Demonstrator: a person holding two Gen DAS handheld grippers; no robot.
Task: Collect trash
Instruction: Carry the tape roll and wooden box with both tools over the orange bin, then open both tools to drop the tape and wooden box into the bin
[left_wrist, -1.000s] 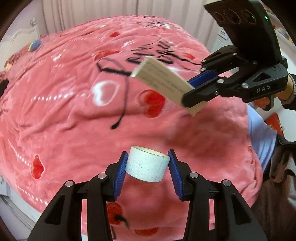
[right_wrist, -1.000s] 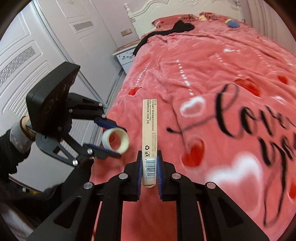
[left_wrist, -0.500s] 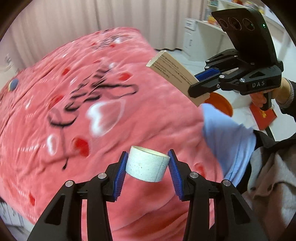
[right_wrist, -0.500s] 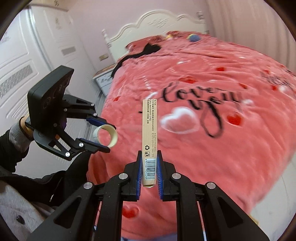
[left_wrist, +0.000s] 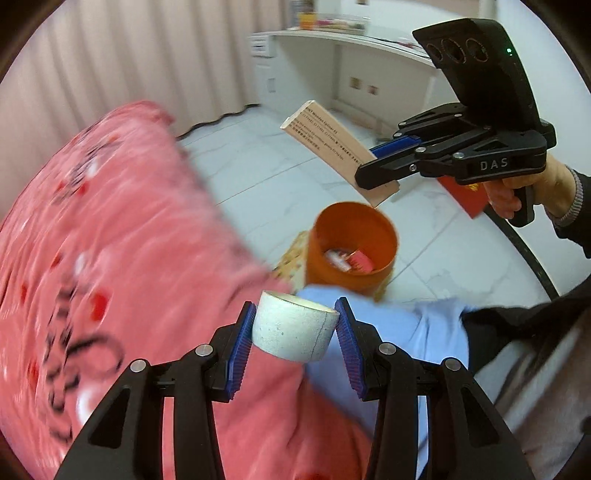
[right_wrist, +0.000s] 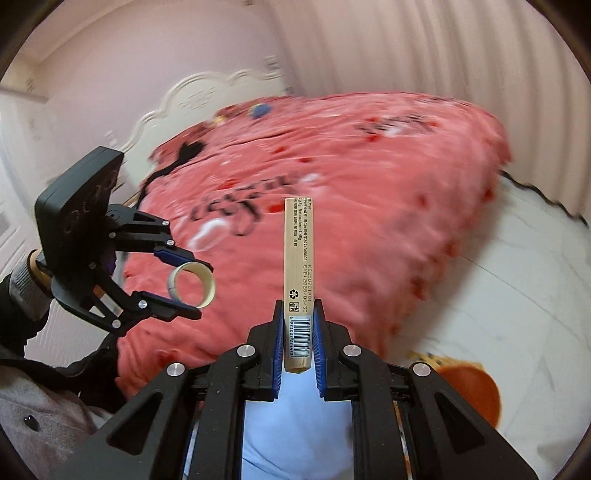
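The pink bedspread (left_wrist: 110, 240) is motion-blurred; its lettering is unreadable.

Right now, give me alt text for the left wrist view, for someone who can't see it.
The left claw grips a white cardboard ring above the edge of a pink bedspread. Beyond it an orange bin stands on the white tile floor, holding some trash. At upper right, the right claw holds a flat tan box above the bin.

a short white cardboard tube (left_wrist: 295, 329), hollow with a cream inside, sits clamped across its width in the air above the pink bedding. a long, flat tan box (right_wrist: 298, 273), printed with a barcode and small text, is pinched at one end. an orange bin (left_wrist: 351, 247) stands upright on the floor, scraps inside.
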